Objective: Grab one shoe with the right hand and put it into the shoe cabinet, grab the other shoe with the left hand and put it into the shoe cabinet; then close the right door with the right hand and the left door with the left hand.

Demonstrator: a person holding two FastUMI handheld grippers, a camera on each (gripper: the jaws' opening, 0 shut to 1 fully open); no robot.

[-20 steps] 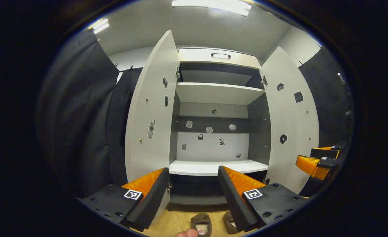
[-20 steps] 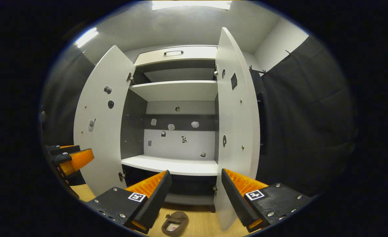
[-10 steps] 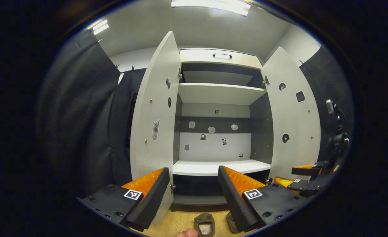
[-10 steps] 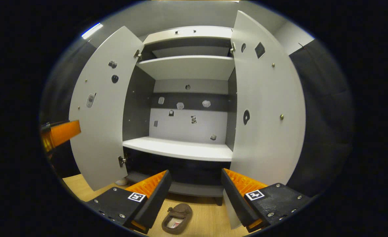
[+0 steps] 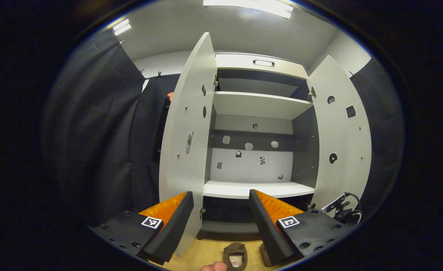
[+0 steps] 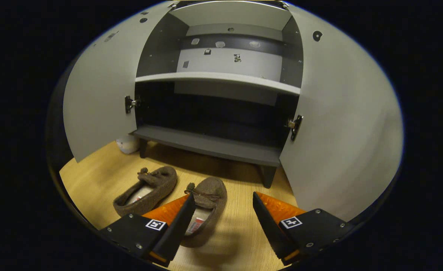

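Note:
Two brown slippers lie side by side on the wooden floor in front of the open shoe cabinet (image 6: pixel 210 145). In the right gripper view the left slipper (image 6: pixel 146 190) and the right slipper (image 6: pixel 208 195) are close below me. My right gripper (image 6: pixel 223 222) is open and hangs low over the right slipper, whose heel is hidden behind its left finger. My left gripper (image 5: pixel 221 226) is open and empty, held higher and facing the cabinet's white shelf (image 5: pixel 251 190). Both slippers (image 5: pixel 235 256) peek out at the bottom edge between its fingers.
Both cabinet doors stand wide open: the left door (image 5: pixel 185 150) and the right door (image 5: pixel 342 150). The dark bottom compartment sits on short legs (image 6: pixel 268 177). A small white object (image 6: pixel 127 143) lies on the floor by the left door. A fingertip (image 5: pixel 214 267) shows at the bottom.
My right gripper has dropped and tilted down from facing the shelves to hanging just over the slippers. The left gripper has drifted slightly and stays open.

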